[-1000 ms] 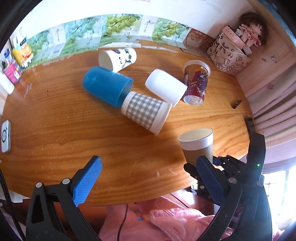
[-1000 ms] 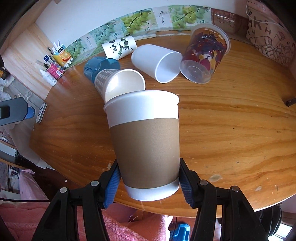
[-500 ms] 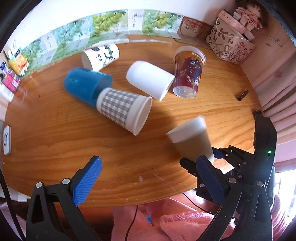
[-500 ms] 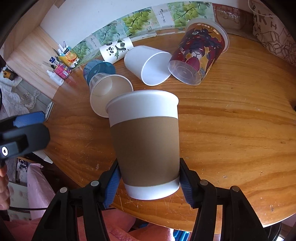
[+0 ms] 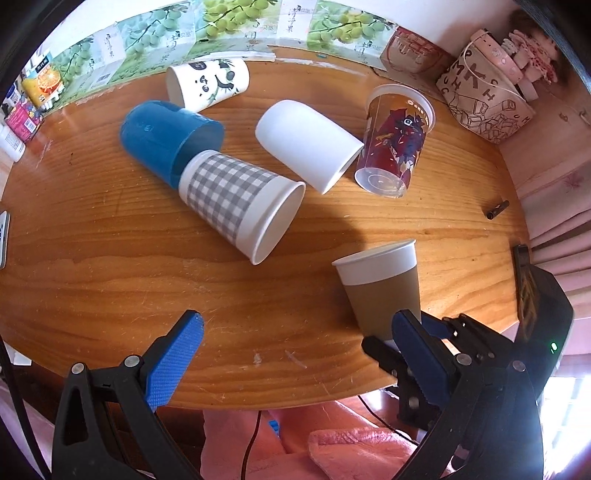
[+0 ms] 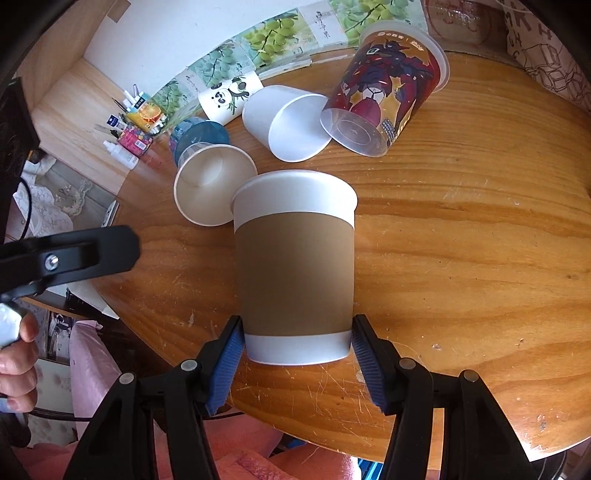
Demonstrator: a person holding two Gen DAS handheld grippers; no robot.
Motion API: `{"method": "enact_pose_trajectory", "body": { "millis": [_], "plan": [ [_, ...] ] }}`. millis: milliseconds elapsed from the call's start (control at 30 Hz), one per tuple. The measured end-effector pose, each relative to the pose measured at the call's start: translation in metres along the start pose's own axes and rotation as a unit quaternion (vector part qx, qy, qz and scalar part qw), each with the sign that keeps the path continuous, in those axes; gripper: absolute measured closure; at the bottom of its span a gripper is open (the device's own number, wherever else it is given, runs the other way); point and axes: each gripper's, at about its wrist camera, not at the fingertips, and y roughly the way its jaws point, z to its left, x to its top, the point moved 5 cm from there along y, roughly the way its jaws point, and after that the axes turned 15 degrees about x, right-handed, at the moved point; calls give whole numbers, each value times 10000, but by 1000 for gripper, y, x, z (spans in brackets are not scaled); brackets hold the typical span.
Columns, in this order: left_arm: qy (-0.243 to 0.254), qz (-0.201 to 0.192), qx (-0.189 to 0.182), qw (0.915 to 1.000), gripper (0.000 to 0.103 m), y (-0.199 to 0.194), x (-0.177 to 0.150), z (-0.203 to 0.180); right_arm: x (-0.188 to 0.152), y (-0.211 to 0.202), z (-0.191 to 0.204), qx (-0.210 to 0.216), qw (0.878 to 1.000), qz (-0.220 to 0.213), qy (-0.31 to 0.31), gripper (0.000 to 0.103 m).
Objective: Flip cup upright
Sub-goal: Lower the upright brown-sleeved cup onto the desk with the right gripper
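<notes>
A brown-sleeved white paper cup [image 6: 295, 266] stands upright near the front edge of the wooden table [image 6: 461, 258], also in the left wrist view [image 5: 380, 284]. My right gripper [image 6: 297, 350] is shut on its base, blue pads on both sides. My left gripper [image 5: 295, 354] is open and empty over the table's front edge, left of that cup. A checked cup [image 5: 236, 199], a white cup [image 5: 306, 144], a blue cup [image 5: 166, 136], a panda cup [image 5: 207, 85] and a clear printed cup [image 5: 397, 136] lie on their sides further back.
Cartons with grape prints [image 5: 221, 22] line the back wall. A patterned bag [image 5: 484, 99] stands at the back right. Small bottles and boxes [image 6: 129, 136] sit at the far left. A small dark piece [image 5: 496, 210] lies near the right edge. Pink cloth [image 5: 332, 443] lies below the table.
The brown cup has gone from tilted to upright, its base now by the table. My left gripper has drawn closer to the lying cups and stays open.
</notes>
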Motion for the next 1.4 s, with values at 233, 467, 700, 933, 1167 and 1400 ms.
{"method": "enact_pose_trajectory", "body": {
  "millis": [233,467,700,933,1167,1400],
  "plan": [
    [-32,64,-50,10000,2,12,8,-18,1,-9,7,203,9994,-224,-172,30],
    [-60,149,-62,9999,2,26,13,-29,-6,-15,14,188,9984,-234,-474,27],
    [-296,326,-160,9989,2,39,14,-30,-17,-14,18,68,9969,-82,-777,27],
    [-314,407,-162,9985,7,49,17,-30,-24,-12,22,-89,9946,50,-1031,27],
    [-519,500,-480,9962,17,57,18,-32,-30,-9,27,-203,9926,144,-1186,27],
    [-516,531,-658,9951,24,61,21,-36,-39,-13,32,-327,9912,169,-1274,27]
  ]
}}
